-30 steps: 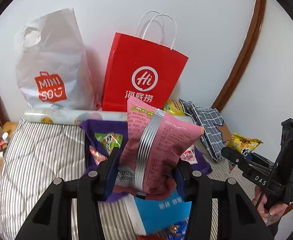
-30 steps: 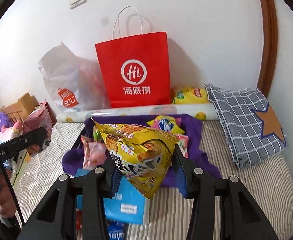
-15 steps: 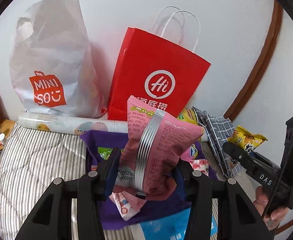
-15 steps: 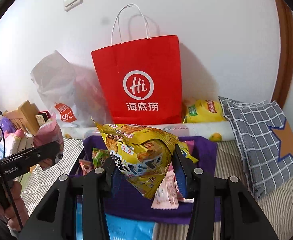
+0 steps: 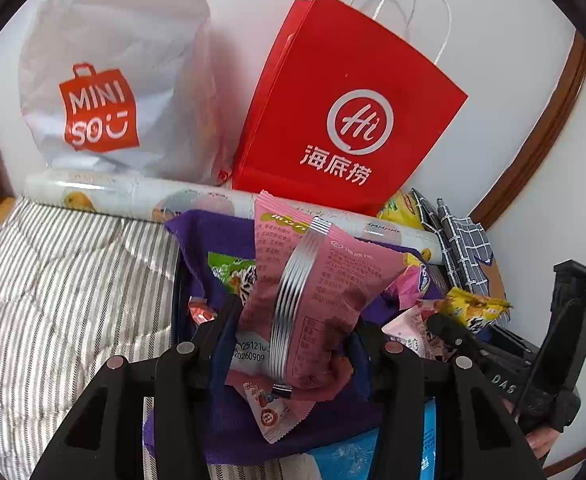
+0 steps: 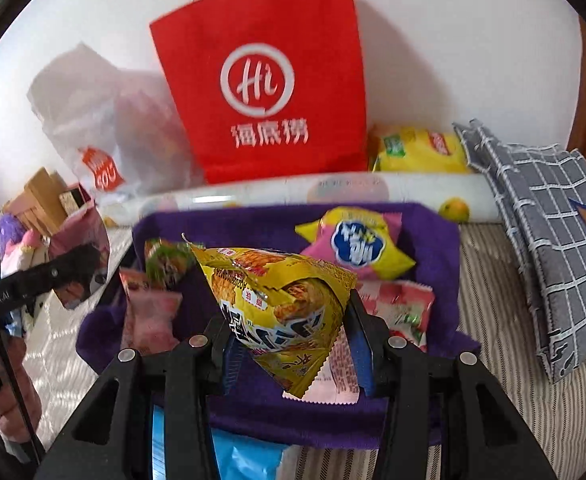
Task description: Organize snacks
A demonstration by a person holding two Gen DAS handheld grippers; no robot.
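left tool (image 5: 293,344): we've got it pinching the pink packet (image 5: 317,300), upright, just this side of the purple bin (image 5: 213,232)
right tool (image 6: 289,344): clamped on the yellow packet (image 6: 281,312), over the bin's near edge
next: bin's straight ahead and below us, right side nearer

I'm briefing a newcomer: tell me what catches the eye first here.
The red paper bag stands against the wall behind the purple cloth. Up close, the left tool grips a pink snack packet, and the right tool grips a yellow snack packet.
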